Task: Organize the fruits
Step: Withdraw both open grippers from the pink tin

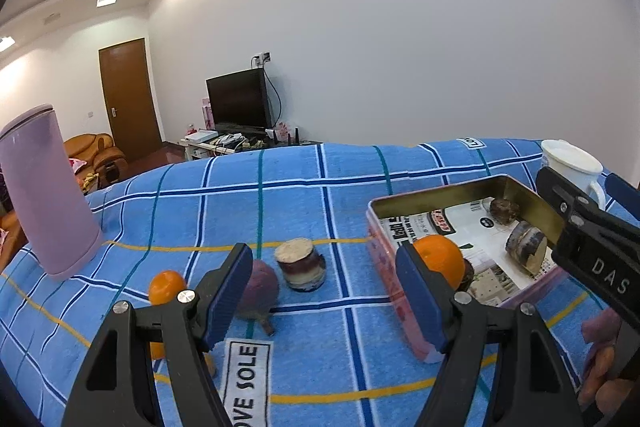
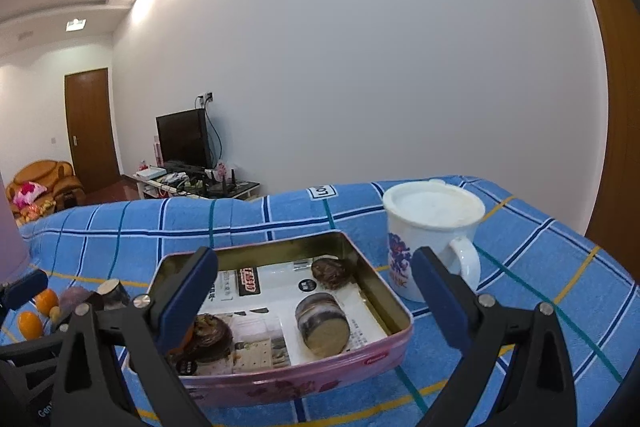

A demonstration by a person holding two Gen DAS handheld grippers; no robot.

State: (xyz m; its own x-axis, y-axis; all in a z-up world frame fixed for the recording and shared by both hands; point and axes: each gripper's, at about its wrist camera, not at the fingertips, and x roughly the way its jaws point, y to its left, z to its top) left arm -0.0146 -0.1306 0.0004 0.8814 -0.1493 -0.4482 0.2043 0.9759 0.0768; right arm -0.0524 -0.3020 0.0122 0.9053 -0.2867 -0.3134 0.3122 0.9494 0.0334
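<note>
Left of the pink tin (image 1: 404, 319), an orange (image 1: 167, 286), a purple fruit (image 1: 260, 287) and a cut round piece (image 1: 301, 265) lie on the blue checked cloth (image 1: 304, 195). The left gripper (image 1: 324, 291) and right gripper (image 2: 316, 301) both gape, gripping nothing. Inside the tin sits another orange (image 1: 438, 259); just right of it stands a white mug (image 2: 432, 235).

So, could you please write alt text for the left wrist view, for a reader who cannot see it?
The open, empty left gripper hangs over a blue checked cloth, between loose fruit and a pink tin. The tin holds an orange and brown pieces; a second orange and a purple fruit lie on the cloth.
</note>
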